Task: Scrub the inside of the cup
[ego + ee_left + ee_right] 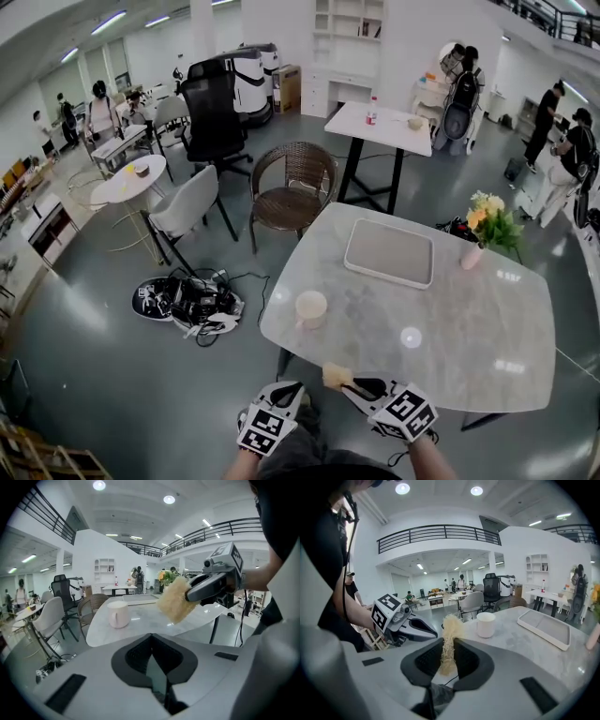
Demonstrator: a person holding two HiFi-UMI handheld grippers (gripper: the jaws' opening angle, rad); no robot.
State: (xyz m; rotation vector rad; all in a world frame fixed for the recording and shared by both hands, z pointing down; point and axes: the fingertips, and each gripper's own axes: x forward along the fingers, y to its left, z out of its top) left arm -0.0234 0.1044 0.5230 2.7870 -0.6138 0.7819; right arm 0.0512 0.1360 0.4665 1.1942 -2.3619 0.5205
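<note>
Pale cream cup, plain and glossy, upright with mouth up, on the near left part of the table, well apart from both grippers. Handle on its left side as seen from the left gripper view. Inside only a pale hollow from the head view, hidden behind the wall in both gripper views. Nearer than the cup, right gripper clamped on a straw-coloured fibrous scrubber, its tuft standing out past the pads, at the table's near edge. To its left, just short of that edge, left gripper with fingers pressed together and nothing between them. Forearms cut off by the bottom of the head view. Table top in grey-white marble pattern, rounded corners, glossy with lamp reflections. Farther in, a grey rectangular tray; at the far right edge, a pink vase of yellow and white flowers. All round, a shiny grey-green floor. Wicker chair at the table's far left end, white chair and black office chair beyond, and a tangle of gear and cables on the floor to the left. Far off, several people, too small to make out.
</note>
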